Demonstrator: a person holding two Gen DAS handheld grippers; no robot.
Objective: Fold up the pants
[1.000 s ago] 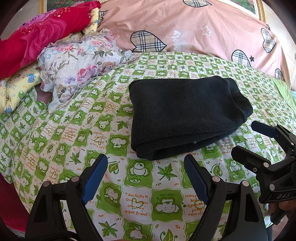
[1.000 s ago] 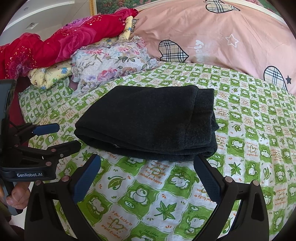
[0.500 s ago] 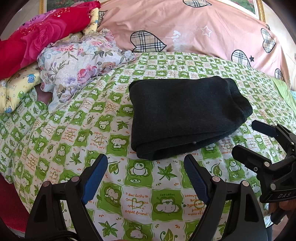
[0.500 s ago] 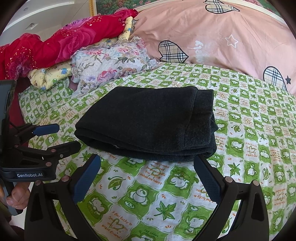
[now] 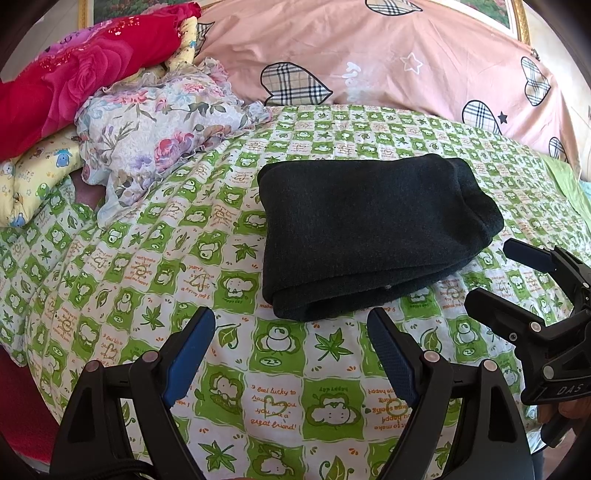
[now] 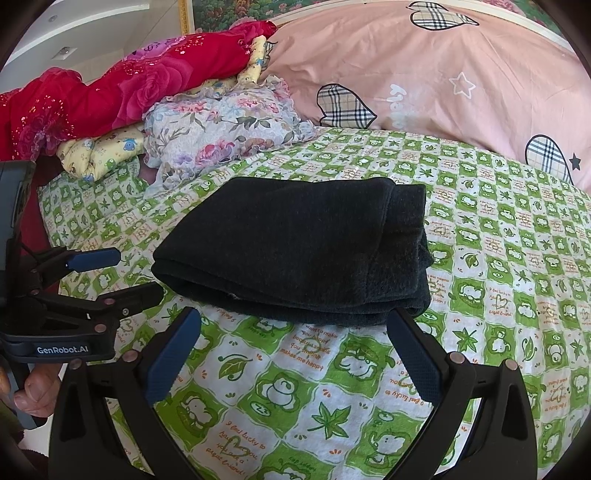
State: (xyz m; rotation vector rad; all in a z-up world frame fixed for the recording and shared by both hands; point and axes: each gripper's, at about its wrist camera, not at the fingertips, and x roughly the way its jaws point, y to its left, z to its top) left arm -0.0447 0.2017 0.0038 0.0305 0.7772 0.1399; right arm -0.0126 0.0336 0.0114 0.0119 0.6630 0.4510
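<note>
Left wrist view: green-checked bedsheet point(image 5: 140, 266) carries the dark folded pants point(image 5: 369, 232) at its middle, a soft, thick, limp bundle best pinched at its near layered edge. Left gripper point(image 5: 291, 336) and right gripper point(image 6: 293, 332) hover near, jaws apart, empty.

A home bedroom: a bed under a green-and-white checked cartoon-animal sheet point(image 5: 155, 280), a large pink quilt with plaid hearts point(image 5: 369, 55), piled red rose-print point(image 5: 85, 77) and floral bedding point(image 5: 159, 122), and a gilt-framed picture point(image 6: 229, 11) behind.
</note>
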